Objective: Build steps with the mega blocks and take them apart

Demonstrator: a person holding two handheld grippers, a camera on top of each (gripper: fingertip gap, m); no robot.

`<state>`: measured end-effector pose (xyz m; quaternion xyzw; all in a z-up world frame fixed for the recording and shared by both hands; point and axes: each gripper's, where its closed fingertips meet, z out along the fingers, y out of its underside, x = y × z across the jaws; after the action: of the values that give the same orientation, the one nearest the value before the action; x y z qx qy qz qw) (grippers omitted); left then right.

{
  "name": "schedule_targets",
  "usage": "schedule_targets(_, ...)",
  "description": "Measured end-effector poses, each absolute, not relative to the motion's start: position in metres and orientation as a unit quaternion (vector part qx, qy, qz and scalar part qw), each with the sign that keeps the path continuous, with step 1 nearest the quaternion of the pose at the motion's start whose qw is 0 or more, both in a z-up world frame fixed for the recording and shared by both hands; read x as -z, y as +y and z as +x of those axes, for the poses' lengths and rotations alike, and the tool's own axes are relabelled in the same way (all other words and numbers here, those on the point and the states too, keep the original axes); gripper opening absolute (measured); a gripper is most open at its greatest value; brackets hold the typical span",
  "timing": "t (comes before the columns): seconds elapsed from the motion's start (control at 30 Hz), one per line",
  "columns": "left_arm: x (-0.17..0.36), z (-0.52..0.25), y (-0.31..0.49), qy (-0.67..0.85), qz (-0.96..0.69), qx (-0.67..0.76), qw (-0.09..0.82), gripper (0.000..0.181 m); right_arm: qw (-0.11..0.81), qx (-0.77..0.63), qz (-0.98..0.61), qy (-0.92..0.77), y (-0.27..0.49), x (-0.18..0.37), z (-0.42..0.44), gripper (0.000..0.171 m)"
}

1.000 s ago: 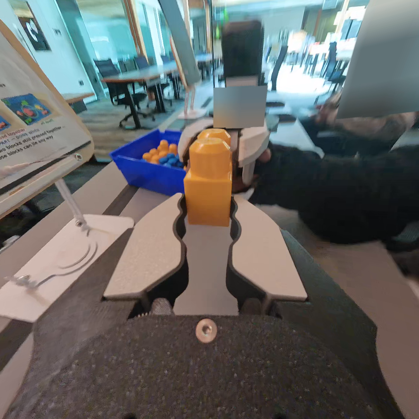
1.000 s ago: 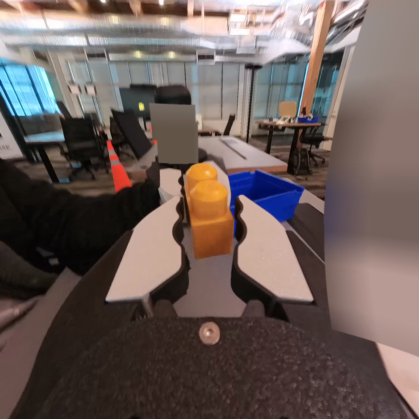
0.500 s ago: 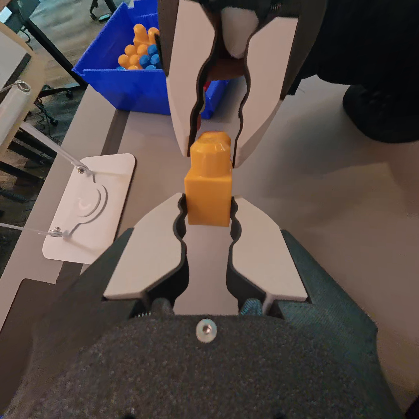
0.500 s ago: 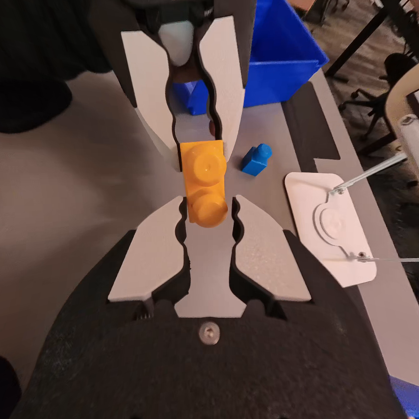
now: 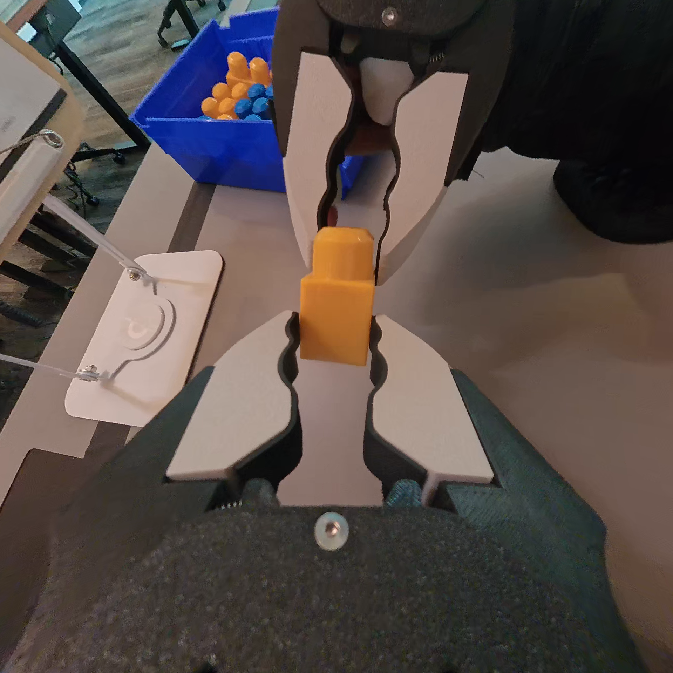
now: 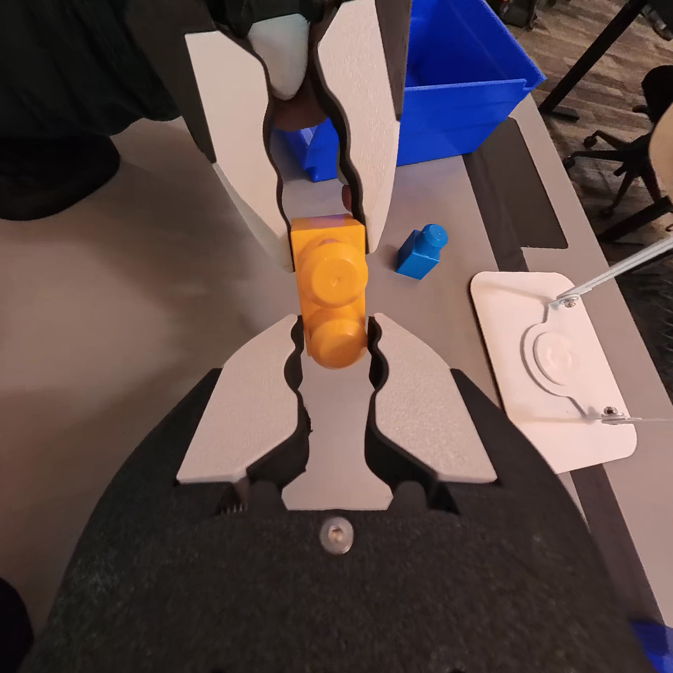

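Note:
An orange mega block (image 5: 335,320) with two studs is held above the grey table (image 5: 517,327). My left gripper (image 5: 335,322) is shut on its near end. My right gripper (image 5: 342,262) comes in from the top of the left wrist view and is shut on the far end. In the right wrist view the studs of the orange block (image 6: 333,287) face the camera, with my right gripper (image 6: 335,324) on one end and my left gripper (image 6: 327,251) on the other. A small blue one-stud block (image 6: 422,251) lies on the table just right of them.
A blue bin (image 5: 204,145) holding orange and blue blocks (image 5: 236,98) stands at the table's far left edge; it also shows in the right wrist view (image 6: 455,109). A white stand base (image 5: 145,335) lies on the left, also seen in the right wrist view (image 6: 546,364). A dark sleeve (image 5: 590,109) is at the upper right. The grippers are tip to tip, or close to it.
Both grippers have tipped from facing the room to looking down at the table, still holding the orange block between them. The blue block has come into view.

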<state>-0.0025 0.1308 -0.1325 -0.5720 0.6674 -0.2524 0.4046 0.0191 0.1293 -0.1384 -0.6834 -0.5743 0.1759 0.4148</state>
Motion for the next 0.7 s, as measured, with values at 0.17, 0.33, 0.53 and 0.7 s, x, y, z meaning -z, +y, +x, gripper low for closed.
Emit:
schedule_targets(0.17,0.119,-0.003,0.139,0.636,-0.573,0.276,0.437,0.035,0.428,-0.168,-0.692,-0.556,0.137,0.134,0.03,0.034)
schedule_targets(0.33,0.092,-0.01,0.159,0.572,-0.574,0.296,0.505,0.03,0.453,-0.161,-0.7,-0.529,0.144,0.122,0.049,0.034)
schedule_targets(0.53,0.06,-0.023,0.184,0.459,-0.569,0.345,0.588,0.008,0.484,-0.128,-0.714,-0.489,0.152,0.103,0.076,0.034)
schedule_targets(0.7,0.045,-0.048,0.216,0.334,-0.588,0.333,0.657,0.0,0.52,-0.111,-0.719,-0.448,0.157,0.082,0.103,0.034)
